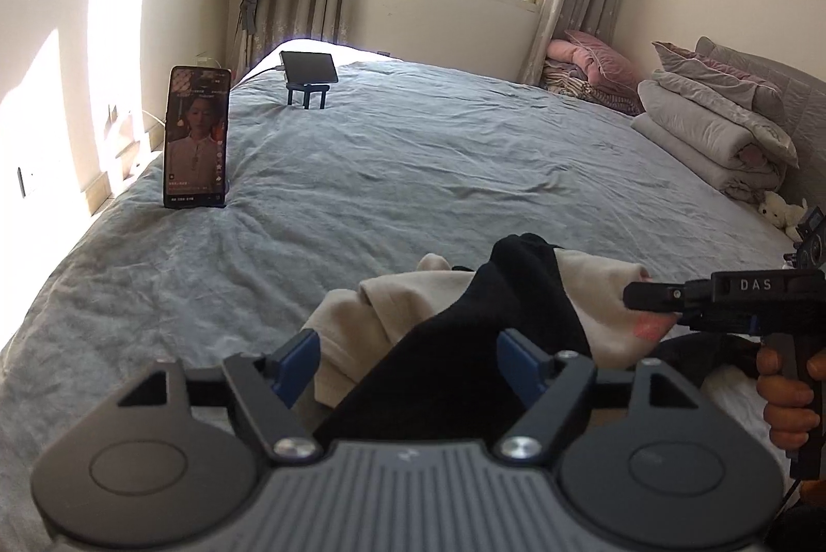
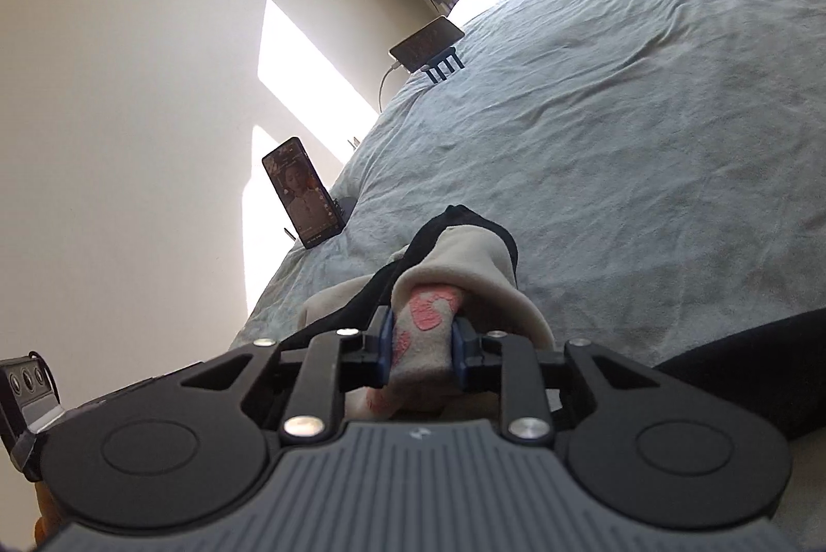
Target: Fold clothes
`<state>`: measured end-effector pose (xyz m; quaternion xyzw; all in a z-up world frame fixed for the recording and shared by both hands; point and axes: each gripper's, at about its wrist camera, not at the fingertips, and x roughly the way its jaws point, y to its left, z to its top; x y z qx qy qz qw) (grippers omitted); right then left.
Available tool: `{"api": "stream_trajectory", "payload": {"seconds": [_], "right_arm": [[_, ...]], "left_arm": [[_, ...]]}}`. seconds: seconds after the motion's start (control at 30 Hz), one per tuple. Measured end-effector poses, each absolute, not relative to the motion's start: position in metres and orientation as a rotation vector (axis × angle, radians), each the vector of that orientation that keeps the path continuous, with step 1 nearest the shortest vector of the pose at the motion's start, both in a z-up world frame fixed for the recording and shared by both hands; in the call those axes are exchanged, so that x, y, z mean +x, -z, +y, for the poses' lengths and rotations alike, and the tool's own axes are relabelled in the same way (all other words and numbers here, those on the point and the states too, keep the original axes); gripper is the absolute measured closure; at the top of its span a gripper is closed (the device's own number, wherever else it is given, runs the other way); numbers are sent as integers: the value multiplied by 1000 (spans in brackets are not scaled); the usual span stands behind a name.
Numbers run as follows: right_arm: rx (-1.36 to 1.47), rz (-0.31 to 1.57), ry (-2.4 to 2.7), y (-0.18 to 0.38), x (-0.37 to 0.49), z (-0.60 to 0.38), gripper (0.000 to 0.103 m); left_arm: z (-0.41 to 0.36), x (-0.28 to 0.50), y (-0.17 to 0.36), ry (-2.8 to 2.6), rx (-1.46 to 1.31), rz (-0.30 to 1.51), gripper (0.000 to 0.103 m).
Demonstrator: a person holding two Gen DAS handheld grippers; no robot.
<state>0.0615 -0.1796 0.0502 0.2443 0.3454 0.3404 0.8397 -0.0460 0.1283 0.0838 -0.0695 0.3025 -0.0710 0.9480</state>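
A cream garment (image 1: 371, 309) with a pink print lies bunched with a black garment (image 1: 464, 345) at the near edge of the grey-blue bed sheet (image 1: 413, 164). My left gripper (image 1: 408, 361) is open, its jaws wide apart, and the black cloth lies loose between them. My right gripper (image 2: 421, 335) is shut on a fold of the cream garment (image 2: 464, 273) at its pink-printed part. In the left wrist view the right gripper (image 1: 637, 296) comes in from the right, held by a hand (image 1: 784, 387). The black garment (image 2: 464, 216) edges the cream one.
A phone on a stand (image 1: 196, 139) plays video at the bed's left edge, and a second device on a small stand (image 1: 308, 69) sits farther back. Folded quilts (image 1: 712, 128), pink bedding (image 1: 588, 61) and a white plush toy (image 1: 779, 211) line the right side.
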Motion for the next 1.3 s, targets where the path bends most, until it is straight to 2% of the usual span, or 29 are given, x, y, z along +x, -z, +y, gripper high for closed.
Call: {"api": "stream_trajectory", "payload": {"seconds": [0.1,0.4,0.47,0.57,0.63,0.7,0.77,0.83,0.9,1.07,1.13,1.3], "right_arm": [[481,707,-812,-58,50,-166,77],[311,737,-1008,-57,23,-119,77],[273,755,-1029,-53,20,-110,77],[221,781,-1047,-48,17,-102,77],[189,798,-1049,-45,14,-98,77],[173,811,-1046,-43,14,-98,75],[182,822,-1063,-44,14,-100,72],[192,805,-1102,-50,12,-105,60],[195,762,-1137,-59,9,-111,44],[243,693,-1123,-72,12,-126,41],[266,713,-1075,-66,21,-129,41],[285,764,-972,-48,39,-130,41]], "left_arm": [[123,-40,-89,191,-179,613,22],[108,-20,-85,313,-278,646,23],[104,-16,-78,314,-276,672,27],[102,-8,-64,291,-285,724,43],[103,-6,-53,281,-297,753,73],[108,-7,-45,280,-326,752,84],[113,-12,-44,268,-335,740,87],[118,-21,-46,245,-310,725,87],[126,-28,-46,227,-301,723,87],[149,-52,-41,195,-322,741,89],[155,-63,-39,181,-317,745,93],[160,-74,-35,167,-318,753,94]]}}
